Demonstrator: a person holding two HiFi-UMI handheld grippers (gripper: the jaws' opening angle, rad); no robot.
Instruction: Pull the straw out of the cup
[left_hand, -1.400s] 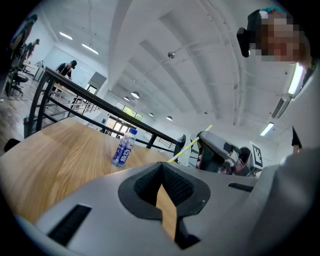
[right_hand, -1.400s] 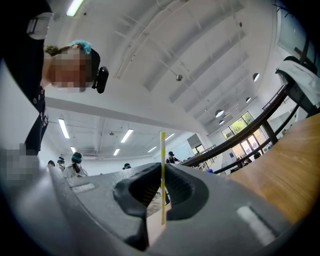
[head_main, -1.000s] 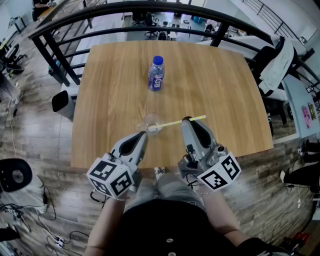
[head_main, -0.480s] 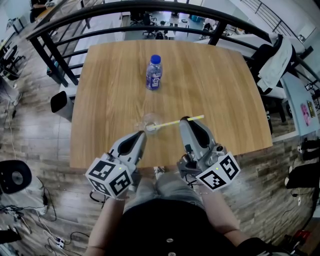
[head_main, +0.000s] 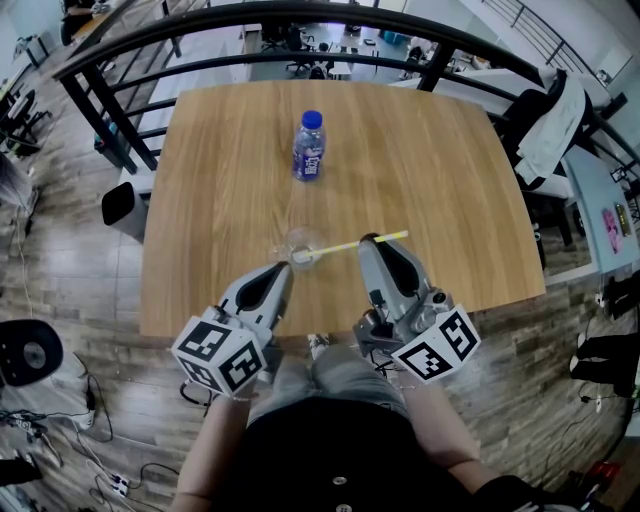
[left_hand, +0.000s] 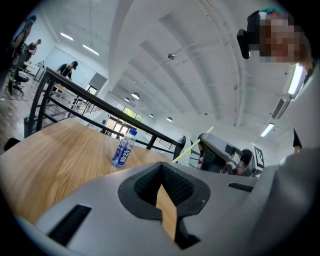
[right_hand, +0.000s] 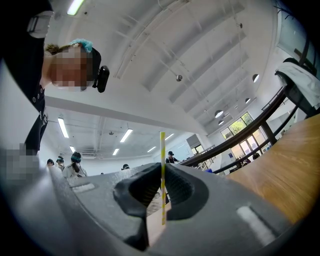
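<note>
A clear plastic cup (head_main: 304, 244) stands on the wooden table (head_main: 420, 160) near its front edge. A yellow-and-white straw (head_main: 352, 244) leans out of it to the right, its low end still inside the cup. My right gripper (head_main: 372, 240) is shut on the straw's middle, and the straw (right_hand: 162, 175) runs upright between the jaws in the right gripper view. My left gripper (head_main: 286, 268) is shut at the cup's near-left rim. The left gripper view hides the cup behind the jaws and shows only the straw (left_hand: 192, 145).
A small bottle (head_main: 308, 146) with a blue cap and purple label stands upright further back on the table, also in the left gripper view as the bottle (left_hand: 123, 148). A black railing (head_main: 300, 14) runs behind the table. A jacket on a chair (head_main: 552, 118) lies to the right.
Nothing has visibly moved. Both grippers, the cup and the straw keep their places, and only the head view shifted slightly.
</note>
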